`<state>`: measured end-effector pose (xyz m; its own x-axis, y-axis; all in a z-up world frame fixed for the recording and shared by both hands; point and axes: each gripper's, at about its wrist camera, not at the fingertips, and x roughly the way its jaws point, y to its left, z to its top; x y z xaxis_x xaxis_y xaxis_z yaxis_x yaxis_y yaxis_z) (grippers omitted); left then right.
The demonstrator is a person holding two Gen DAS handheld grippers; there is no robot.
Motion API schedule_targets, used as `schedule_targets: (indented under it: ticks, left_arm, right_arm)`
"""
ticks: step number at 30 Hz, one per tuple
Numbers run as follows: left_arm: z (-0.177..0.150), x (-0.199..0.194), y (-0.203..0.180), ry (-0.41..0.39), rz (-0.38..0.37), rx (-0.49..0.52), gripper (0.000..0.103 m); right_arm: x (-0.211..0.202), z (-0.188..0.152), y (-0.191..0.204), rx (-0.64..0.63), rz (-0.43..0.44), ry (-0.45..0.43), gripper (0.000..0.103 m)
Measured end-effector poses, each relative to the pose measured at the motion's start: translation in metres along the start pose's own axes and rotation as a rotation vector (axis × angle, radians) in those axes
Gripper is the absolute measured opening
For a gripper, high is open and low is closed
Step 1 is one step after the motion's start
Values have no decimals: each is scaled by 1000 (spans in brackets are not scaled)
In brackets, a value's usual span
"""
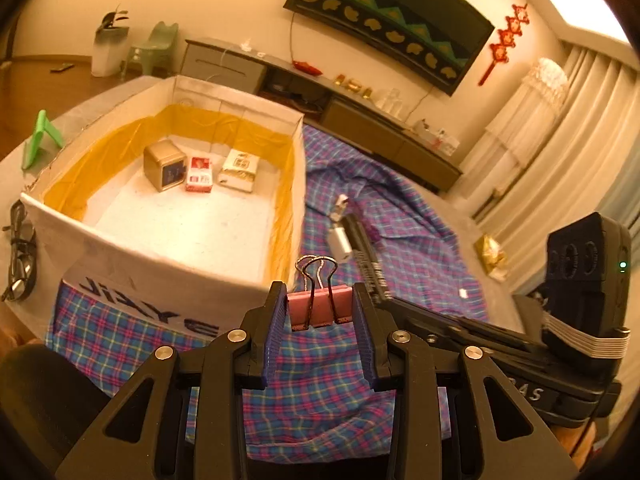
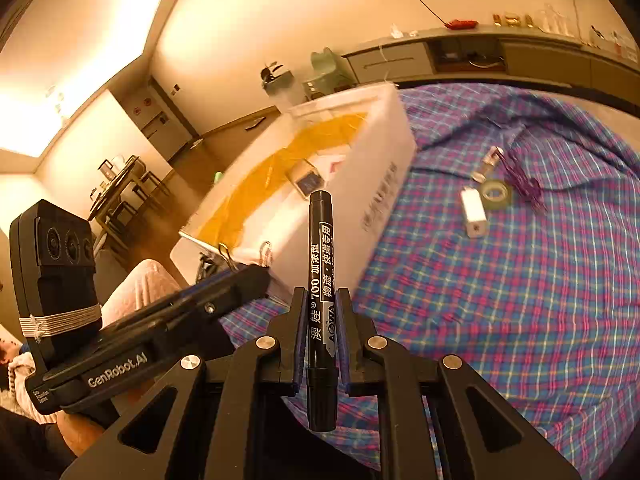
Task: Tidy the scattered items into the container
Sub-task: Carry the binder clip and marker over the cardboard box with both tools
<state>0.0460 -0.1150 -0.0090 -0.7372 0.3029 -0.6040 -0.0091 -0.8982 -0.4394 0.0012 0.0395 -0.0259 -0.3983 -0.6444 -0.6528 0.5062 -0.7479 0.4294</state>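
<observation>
My left gripper [image 1: 320,300] is shut on a pink binder clip [image 1: 320,308], held above the plaid cloth just right of the near corner of the white box [image 1: 176,280]. The box has yellow tape inside and holds a gold tin [image 1: 165,165], a red pack [image 1: 199,175] and a white-gold pack [image 1: 239,169]. My right gripper [image 2: 322,300] is shut on a black marker [image 2: 320,280], held upright, with the box [image 2: 360,184] ahead on the left. A white charger [image 2: 473,211], a tape roll [image 2: 496,194], a small clip [image 2: 488,164] and a purple item [image 2: 522,182] lie on the cloth.
The blue-pink plaid cloth [image 1: 400,184] covers the table. A green stand [image 1: 40,140] and glasses with a cable [image 1: 18,248] lie left of the box. A gold wrapper [image 1: 491,258] lies at the cloth's right edge. A TV cabinet stands behind.
</observation>
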Motion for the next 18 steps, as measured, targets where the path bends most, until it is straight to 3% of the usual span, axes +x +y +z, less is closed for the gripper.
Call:
schedule_targets:
  ticks: [18]
  left_arm:
    - [36,-32,38,-98,8,-42,34]
  right_arm:
    - [7,33,50,-93,25,-7,15]
